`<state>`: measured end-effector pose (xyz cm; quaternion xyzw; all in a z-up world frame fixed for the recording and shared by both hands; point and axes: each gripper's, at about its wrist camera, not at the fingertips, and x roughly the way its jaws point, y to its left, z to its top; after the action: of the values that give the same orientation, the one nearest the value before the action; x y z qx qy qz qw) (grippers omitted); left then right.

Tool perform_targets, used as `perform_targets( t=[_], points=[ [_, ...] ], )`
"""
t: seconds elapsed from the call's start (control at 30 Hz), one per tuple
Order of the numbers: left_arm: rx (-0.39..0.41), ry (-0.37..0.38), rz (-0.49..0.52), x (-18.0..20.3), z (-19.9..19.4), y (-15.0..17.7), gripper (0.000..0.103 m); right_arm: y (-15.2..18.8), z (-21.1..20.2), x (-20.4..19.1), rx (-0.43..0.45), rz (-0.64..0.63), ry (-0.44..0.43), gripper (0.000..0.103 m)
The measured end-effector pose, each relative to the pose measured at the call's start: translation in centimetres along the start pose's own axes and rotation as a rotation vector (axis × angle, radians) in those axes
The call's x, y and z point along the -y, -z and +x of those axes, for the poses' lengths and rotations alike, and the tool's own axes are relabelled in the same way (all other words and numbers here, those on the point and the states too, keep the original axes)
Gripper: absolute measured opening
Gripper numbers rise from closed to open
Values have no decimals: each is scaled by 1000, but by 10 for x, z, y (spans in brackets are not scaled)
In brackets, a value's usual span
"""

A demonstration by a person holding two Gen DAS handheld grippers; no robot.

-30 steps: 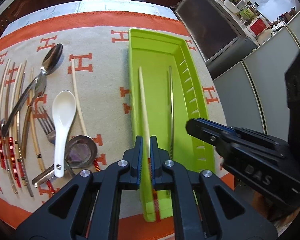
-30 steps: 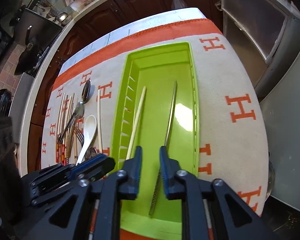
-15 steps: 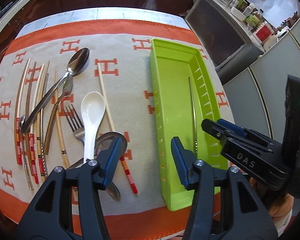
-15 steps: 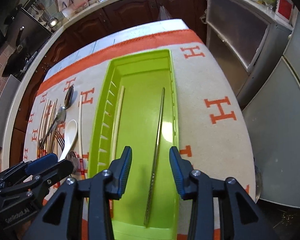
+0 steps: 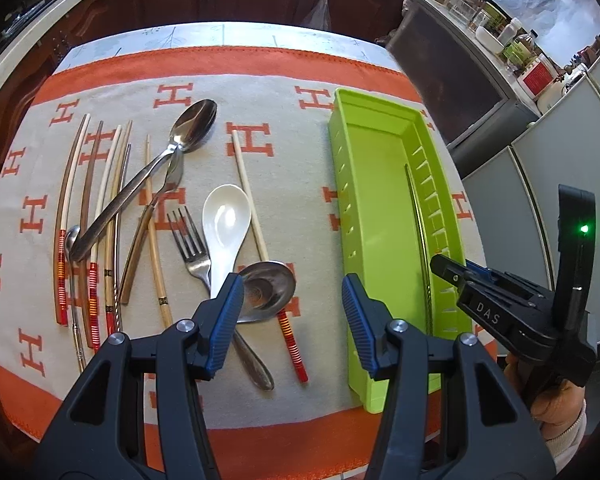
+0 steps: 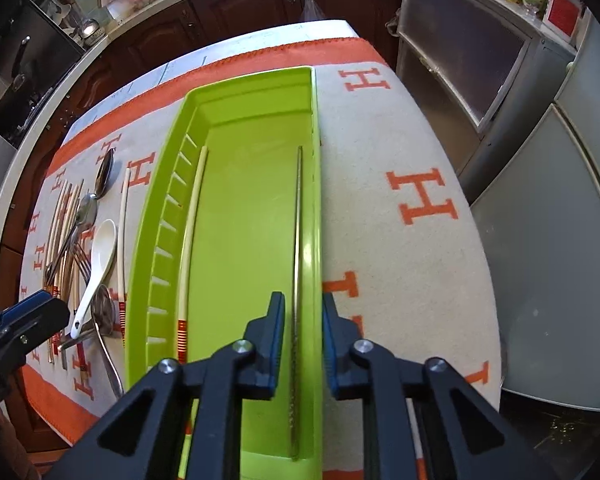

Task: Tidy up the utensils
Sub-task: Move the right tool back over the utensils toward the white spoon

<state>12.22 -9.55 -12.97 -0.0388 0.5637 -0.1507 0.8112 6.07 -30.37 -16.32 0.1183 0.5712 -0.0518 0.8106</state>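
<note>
Left tongs [image 5: 292, 320] moved off the green tray [image 6: 236, 240], now spread apart, empty, over the loose cutlery [image 5: 140, 216]. Right tongs [image 6: 302, 332] just narrowed, slightly apart, astride the metal chopstick [image 6: 297, 240] by the tray's right wall; unclamped.

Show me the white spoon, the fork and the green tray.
white spoon [image 5: 225, 222], left wrist view, on its bowl.
fork [image 5: 188, 242], left wrist view, on its prongs.
green tray [image 6: 252, 216], right wrist view, on its bare floor.
</note>
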Motion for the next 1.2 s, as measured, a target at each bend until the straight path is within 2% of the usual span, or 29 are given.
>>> perform_targets(
  t=[0.03, 0.1, 0.37, 0.53, 0.63, 0.73, 0.97, 1.1, 1.2],
  points=[
    [-5, 1, -8, -3, 0, 0, 48, 0, 0, 0, 0, -1, -4, 8],
    [-6, -3, -21, -7, 1, 2, 48, 2, 0, -3, -8, -7, -25, 5],
    [15, -24, -54, -29, -9, 6, 48, 4, -1, -17, -3, -37, 0, 5],
    [66, -51, -84, -55, -28, 7, 48, 3, -9, -15, -11, 20, -18, 13],
    [147, -74, -93, -73, -47, 9, 48, 3, -24, -15, 33, 39, -6, 23],
    [190, -107, -85, -89, -63, 12, 48, 3, -40, -21, 75, 38, -5, 24],
    [150, -71, -114, -123, -77, 20, 48, -1, -61, -65, 79, -30, -175, 24],
    [145, -115, -104, -130, -76, 29, 48, -2, -53, -98, 35, -74, -262, 24],
    [130, -130, -91, -135, -72, 35, 48, -7, -40, -120, -2, -84, -291, 24]
  ],
)
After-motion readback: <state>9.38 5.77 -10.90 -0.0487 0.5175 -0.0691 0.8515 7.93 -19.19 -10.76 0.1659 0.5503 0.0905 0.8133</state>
